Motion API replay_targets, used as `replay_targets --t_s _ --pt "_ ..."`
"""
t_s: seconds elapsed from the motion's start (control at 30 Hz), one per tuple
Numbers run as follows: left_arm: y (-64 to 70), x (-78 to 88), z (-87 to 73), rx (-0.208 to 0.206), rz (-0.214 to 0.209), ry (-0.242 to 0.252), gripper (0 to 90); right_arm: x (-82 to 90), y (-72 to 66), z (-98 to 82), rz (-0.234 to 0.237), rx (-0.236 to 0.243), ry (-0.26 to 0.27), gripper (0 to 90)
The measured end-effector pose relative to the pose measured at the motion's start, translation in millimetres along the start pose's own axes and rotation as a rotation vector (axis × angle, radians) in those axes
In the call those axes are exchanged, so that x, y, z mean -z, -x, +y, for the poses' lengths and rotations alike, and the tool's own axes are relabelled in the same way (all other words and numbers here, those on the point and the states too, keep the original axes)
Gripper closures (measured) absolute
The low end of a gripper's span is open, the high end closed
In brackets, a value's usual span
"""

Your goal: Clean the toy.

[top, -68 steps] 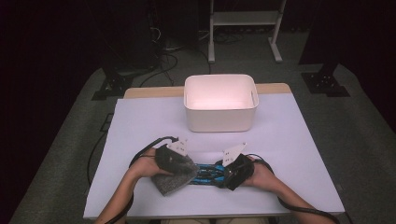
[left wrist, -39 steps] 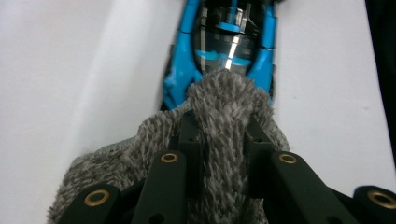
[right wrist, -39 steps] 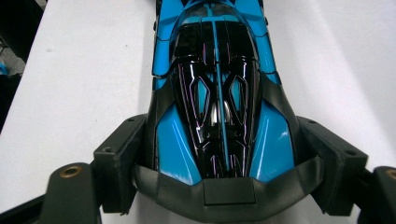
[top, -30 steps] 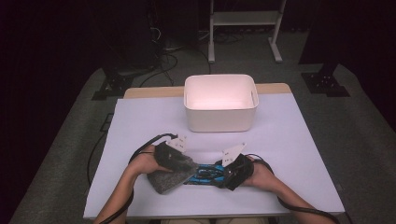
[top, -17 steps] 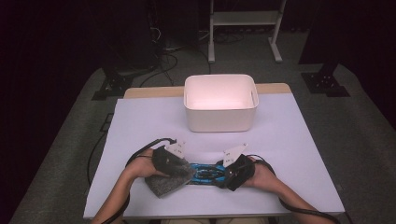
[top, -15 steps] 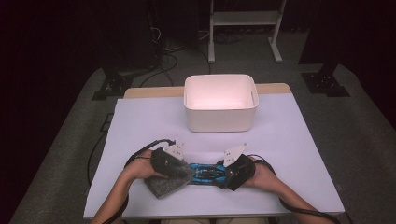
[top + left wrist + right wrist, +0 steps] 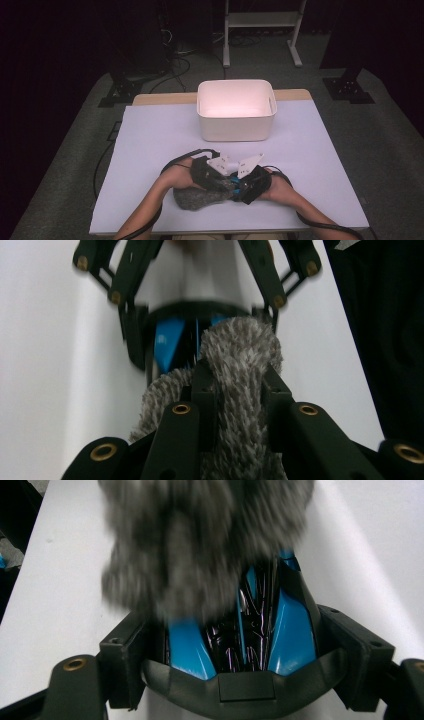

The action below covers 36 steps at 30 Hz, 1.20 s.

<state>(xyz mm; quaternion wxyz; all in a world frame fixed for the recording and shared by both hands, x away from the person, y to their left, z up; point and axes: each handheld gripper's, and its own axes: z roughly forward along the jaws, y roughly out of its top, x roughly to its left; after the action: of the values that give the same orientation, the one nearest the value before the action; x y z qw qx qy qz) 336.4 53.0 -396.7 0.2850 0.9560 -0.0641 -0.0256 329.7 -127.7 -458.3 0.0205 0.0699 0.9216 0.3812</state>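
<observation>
Fur cover [image 7: 197,198], grey, lies at the desk's [image 7: 150,140] near edge, pinched in the closed left hand-held gripper [image 7: 220,182] and draped over the end of a blue-and-black shoe [image 7: 250,630]. Right hand-held gripper [image 7: 245,187] clamps that shoe at wide spread. White bin [image 7: 236,127] stands well behind, apparently empty.

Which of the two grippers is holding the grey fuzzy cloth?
The left gripper: its fingers pinch the grey fuzzy cloth. The right gripper instead clamps a blue and black object, which the cloth covers.
</observation>
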Motion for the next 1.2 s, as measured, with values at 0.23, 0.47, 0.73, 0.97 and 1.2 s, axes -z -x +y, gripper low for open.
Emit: replay_targets --t_s 0.23,0.47,0.73,0.97,1.2 --pt "-6.5 -15.4 17.6 -0.013 -0.006 0.015 74.9 0.4 0.3 -1.6 0.005 -0.018 0.016 22.5" --pt "-11.9 -16.5 16.4 0.003 0.024 0.034 75.5 0.6 2.1 -2.6 0.004 -0.008 0.021 22.6" --pt "-21.8 -5.6 -0.3 0.051 0.064 0.044 75.4 0.8 0.3 -2.2 0.016 -0.029 0.024 22.7" --pt "-26.2 12.5 -28.6 0.131 0.081 0.031 75.3 1.1 0.7 -2.1 0.011 -0.007 0.016 22.9" --pt "-21.4 11.1 -22.4 0.113 0.048 0.065 75.2 0.7 1.2 -1.5 0.014 -0.006 0.013 22.9"
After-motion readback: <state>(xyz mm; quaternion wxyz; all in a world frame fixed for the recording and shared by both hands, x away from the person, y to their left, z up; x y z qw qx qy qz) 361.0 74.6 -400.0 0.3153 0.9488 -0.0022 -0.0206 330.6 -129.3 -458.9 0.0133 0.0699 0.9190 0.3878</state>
